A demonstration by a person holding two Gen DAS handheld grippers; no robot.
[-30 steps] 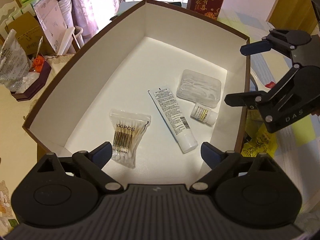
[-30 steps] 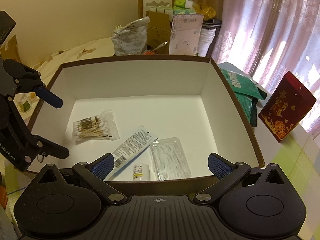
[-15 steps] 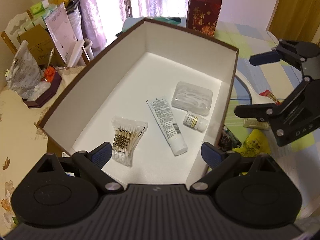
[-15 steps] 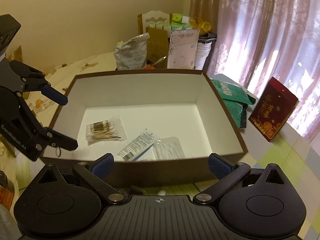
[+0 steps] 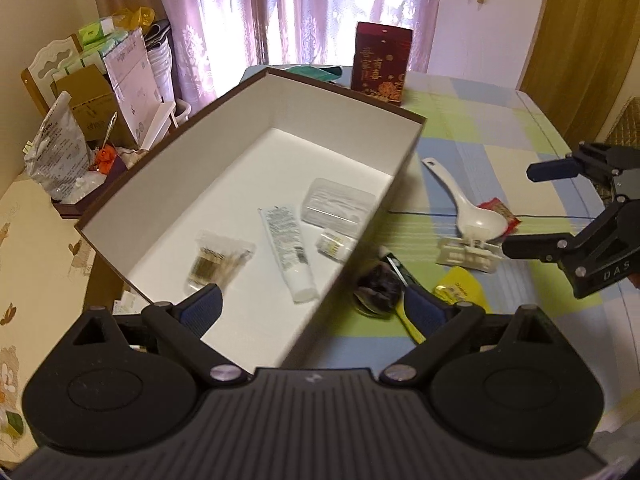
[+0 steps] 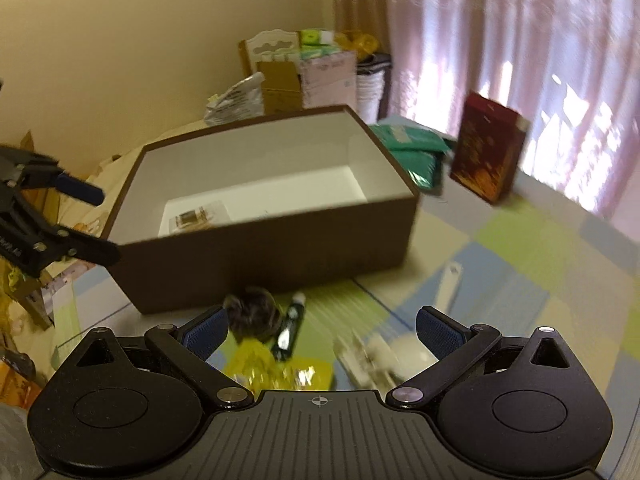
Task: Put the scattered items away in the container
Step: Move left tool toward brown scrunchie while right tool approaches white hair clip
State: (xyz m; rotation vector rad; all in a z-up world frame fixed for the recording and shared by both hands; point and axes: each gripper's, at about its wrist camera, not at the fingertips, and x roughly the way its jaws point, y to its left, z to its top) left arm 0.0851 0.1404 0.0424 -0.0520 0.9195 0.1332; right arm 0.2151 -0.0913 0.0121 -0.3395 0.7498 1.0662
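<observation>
Both tools, the right tool (image 6: 320, 330) and left tool (image 5: 312, 306), had drawn back empty, tips apart, from the brown white-lined cardboard box (image 6: 280, 256), bringing the remaining dark hair scrunchie (image 6: 250, 314) below them.

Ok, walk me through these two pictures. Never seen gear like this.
These are two hand-held grabbers, each with a camera looking along its two fingers. One picture is from the left gripper, the other from the right gripper; each also shows in the other's view. Both are open and hold nothing. The brown box already contains a tube, a cotton swab bag, a clear case and a small bottle. Still on the checked tablecloth: a white spoon, a yellow packet, a dark hair tie.
</observation>
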